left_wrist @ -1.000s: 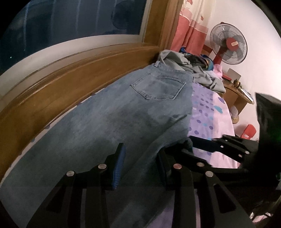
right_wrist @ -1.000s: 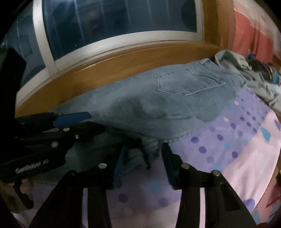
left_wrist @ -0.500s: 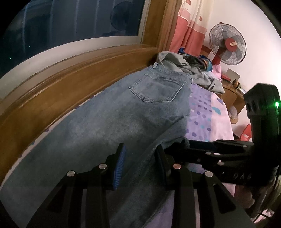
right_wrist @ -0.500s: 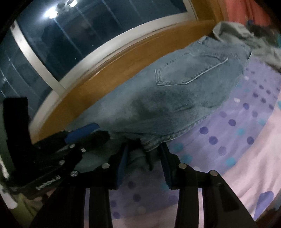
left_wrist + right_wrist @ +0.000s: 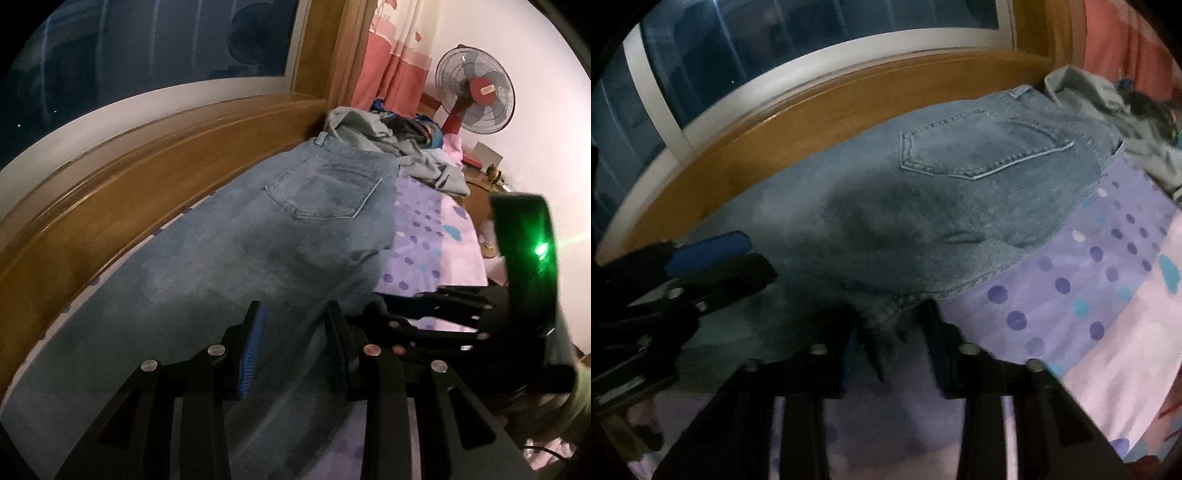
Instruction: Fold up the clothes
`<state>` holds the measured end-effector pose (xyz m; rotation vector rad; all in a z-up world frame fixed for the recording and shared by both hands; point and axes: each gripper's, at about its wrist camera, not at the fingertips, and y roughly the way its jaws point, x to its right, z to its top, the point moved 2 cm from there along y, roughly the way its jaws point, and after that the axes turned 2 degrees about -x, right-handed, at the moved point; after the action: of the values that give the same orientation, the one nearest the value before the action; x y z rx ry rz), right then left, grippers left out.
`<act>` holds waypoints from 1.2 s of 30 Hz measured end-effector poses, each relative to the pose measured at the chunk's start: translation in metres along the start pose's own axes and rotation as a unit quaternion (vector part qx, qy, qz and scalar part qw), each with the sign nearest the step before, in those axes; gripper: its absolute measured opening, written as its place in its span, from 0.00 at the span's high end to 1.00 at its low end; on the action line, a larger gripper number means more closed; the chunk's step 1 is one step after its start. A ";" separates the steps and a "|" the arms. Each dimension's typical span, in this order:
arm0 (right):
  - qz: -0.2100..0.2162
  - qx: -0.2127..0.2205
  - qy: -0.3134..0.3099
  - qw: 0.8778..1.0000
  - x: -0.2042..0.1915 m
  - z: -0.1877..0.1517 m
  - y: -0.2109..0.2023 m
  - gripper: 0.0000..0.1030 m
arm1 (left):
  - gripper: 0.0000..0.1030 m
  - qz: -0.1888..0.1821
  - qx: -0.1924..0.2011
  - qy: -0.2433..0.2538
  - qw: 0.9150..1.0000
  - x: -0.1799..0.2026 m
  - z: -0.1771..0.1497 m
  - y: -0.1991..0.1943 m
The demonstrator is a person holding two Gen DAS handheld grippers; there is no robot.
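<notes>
Blue jeans [image 5: 258, 236] lie flat along the bed, back pocket up, waistband at the far end; they also show in the right wrist view [image 5: 923, 206]. My left gripper [image 5: 295, 350] is open, its jaws low over the leg fabric. My right gripper [image 5: 890, 343] is open, with the bunched near edge of the jeans between its jaws. The right gripper shows at the right in the left wrist view [image 5: 443, 314]. The left gripper shows at the left in the right wrist view [image 5: 713, 258].
A wooden ledge [image 5: 147, 177] under a dark window runs along the bed's left side. A grey garment pile [image 5: 388, 144] lies past the waistband. The polka-dot sheet [image 5: 424, 236] lies to the right. A standing fan [image 5: 474, 99] and a bedside table stand beyond.
Both grippers have shifted slightly along the near edge of the jeans. The right gripper's camera swung up, then back down. The jeans lie as before.
</notes>
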<state>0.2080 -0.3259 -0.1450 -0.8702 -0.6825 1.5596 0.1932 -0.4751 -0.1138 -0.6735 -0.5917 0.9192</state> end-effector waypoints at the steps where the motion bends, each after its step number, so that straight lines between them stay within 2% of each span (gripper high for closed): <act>1: -0.009 0.008 -0.002 1.000 -0.002 0.000 -0.004 0.86 | 0.68 -0.006 0.003 -0.003 1.000 0.001 0.001 -0.006; 4: -0.028 0.052 -0.022 0.998 -0.006 -0.002 -0.037 0.86 | 0.68 -0.040 0.040 -0.023 0.998 0.000 0.007 -0.044; 5: -0.034 0.064 -0.032 0.997 -0.008 -0.004 -0.046 0.87 | 0.68 -0.039 0.056 -0.025 0.997 -0.002 0.009 -0.055; 7: -0.052 0.075 -0.056 0.994 -0.011 -0.013 -0.056 0.89 | 0.67 -0.021 0.063 -0.022 0.998 -0.008 0.011 -0.059; 9: -0.071 0.073 -0.076 0.992 -0.013 -0.024 -0.057 0.91 | 0.67 -0.002 0.042 -0.024 0.999 -0.018 0.008 -0.038; 11: -0.085 0.059 -0.085 0.991 -0.013 -0.034 -0.048 0.92 | 0.67 -0.001 -0.008 -0.040 0.999 -0.033 -0.001 -0.003; 14: -0.089 0.052 -0.085 0.991 -0.010 -0.041 -0.037 0.92 | 0.67 0.011 -0.052 -0.047 0.997 -0.040 -0.020 0.028; 18: -0.096 0.051 -0.095 0.990 -0.014 -0.041 -0.025 0.91 | 0.67 0.020 -0.048 -0.036 0.998 -0.037 -0.030 0.032; 25: -0.099 0.064 -0.061 0.991 -0.019 -0.037 -0.012 0.90 | 0.67 0.026 -0.046 -0.036 0.998 -0.036 -0.032 0.031; 30: -0.118 0.081 -0.064 0.988 -0.018 -0.040 -0.041 0.92 | 0.68 0.036 -0.045 -0.042 0.997 -0.040 -0.035 0.028; 36: -0.132 0.044 -0.068 0.988 -0.016 -0.049 -0.024 0.92 | 0.68 0.041 -0.039 -0.034 0.998 -0.041 -0.041 0.025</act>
<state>0.2626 -0.3400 -0.1497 -0.5852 -0.7882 1.4058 0.1904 -0.5102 -0.1659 -0.7424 -0.6678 1.0028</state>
